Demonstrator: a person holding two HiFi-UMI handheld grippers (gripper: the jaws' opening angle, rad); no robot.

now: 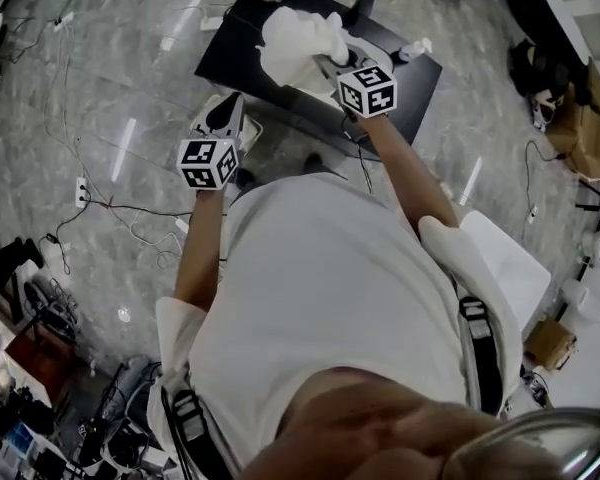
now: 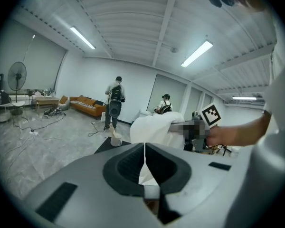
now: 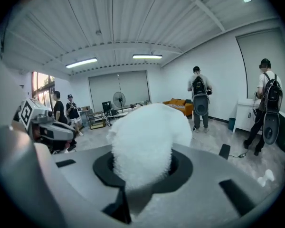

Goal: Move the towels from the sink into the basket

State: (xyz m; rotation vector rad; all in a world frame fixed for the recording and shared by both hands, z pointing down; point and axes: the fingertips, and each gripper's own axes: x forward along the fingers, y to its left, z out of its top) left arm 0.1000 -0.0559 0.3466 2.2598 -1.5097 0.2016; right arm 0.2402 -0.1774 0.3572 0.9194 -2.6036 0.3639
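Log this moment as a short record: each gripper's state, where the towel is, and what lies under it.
right gripper: shut on the white towel, which bulges up from between the jaws
left gripper: jaws together, nothing seen gripped
towel position: in the air, hanging from the right gripper over the dark table
gripper layout: in the head view the left one sits nearer the person, off the table's edge
basket: cannot be made out for certain
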